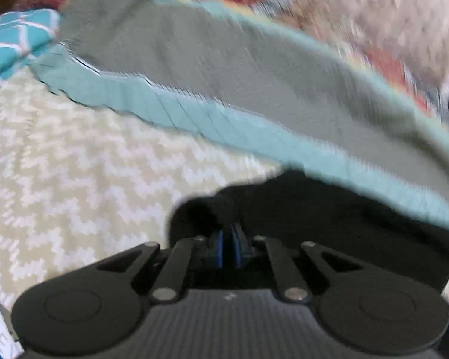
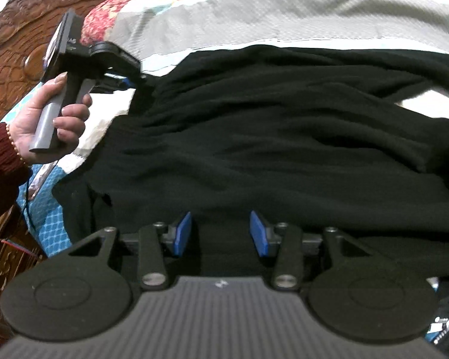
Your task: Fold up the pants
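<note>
**Black pants on the bed, one corner pinched**

Bedding fills both views: a cream chevron-patterned cover (image 1: pixel 83 161), a grey blanket with a pale teal border (image 1: pixel 224 68) lying across it, and a red floral quilt (image 2: pixel 110 9) beyond that. Carved brown wood, a headboard (image 2: pixel 12 48), stands at the far left in the right wrist view. A teal patterned pillow or cloth (image 1: pixel 15 36) sits at the upper left in the left wrist view, which is smeared with blur.

The black pants (image 2: pixel 269 137) lie spread and rumpled over the bedding, covering most of the middle of the right wrist view, their far edge touching the blanket's teal border.

My left hand (image 2: pixel 54 119), in a dark red knitted sleeve (image 2: pixel 0 161), grips the grey handle of my left gripper (image 1: pixel 227 239). Its blue pads are pressed together on a bunched corner of the pants; in the right wrist view that corner is at the cloth's far left edge, raised a little off the cover.

My right gripper (image 2: pixel 221 233) hangs low over the near edge of the pants. Its blue pads (image 2: pixel 182 233) stand apart, with black cloth showing in the gap. I cannot tell whether either pad touches the fabric.
</note>
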